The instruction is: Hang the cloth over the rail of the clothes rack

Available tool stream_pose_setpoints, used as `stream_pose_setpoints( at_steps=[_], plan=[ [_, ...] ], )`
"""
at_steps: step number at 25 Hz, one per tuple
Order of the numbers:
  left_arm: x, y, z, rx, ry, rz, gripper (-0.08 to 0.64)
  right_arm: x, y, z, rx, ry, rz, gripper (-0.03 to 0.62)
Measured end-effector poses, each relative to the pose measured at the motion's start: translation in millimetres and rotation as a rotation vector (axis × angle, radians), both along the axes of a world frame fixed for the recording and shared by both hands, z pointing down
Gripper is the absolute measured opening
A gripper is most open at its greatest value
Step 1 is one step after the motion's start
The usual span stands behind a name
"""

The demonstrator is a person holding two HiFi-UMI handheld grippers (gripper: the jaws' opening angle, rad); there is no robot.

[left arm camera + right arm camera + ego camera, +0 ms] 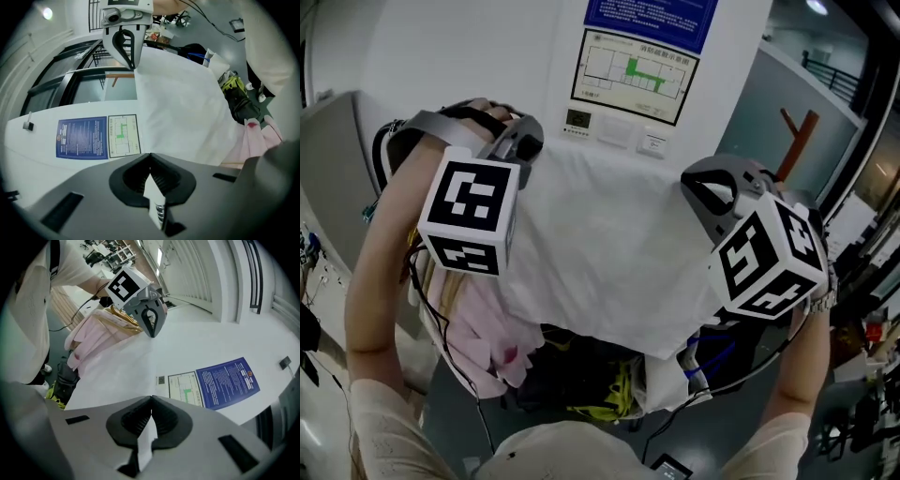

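The white cloth point(600, 244) hangs spread out in the air between the two tongs, its top edge stretched nearly level and its lower edge loose. The left tongs point(525, 145) are clamped on its upper left corner. The right tongs point(703, 192) are clamped on its upper right corner. In each gripper view a strip of white fabric is pinched between the closed jaws. Just below the cloth, pink garments point(492, 328) hang at the left, with a black bag point(581, 370) beside them. Behind it stands a white wall point(459, 56) carrying a floor plan point(633, 75) and a blue notice point(652, 14).
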State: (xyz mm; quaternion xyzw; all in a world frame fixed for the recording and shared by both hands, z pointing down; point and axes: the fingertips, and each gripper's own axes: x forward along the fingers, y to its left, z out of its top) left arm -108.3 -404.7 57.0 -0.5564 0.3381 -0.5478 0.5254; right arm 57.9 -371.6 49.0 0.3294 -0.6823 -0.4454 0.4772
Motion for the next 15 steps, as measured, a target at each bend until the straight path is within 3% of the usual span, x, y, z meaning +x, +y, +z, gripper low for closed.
stream_pose_setpoints(
  at_steps=[5, 15],
  plan=[
    [-30.2, -12.2, 9.0, -0.007, 0.007, -0.065, 0.012, 36.2, -3.1, 13.8, -0.06, -0.046, 0.069, 0.018],
    [-14.8, -12.0, 12.4, -0.039, 0.005, -0.037, 0.012, 65.4, -3.2, 14.9, -0.068, -0.064, 0.122, 0.018]
  ],
)
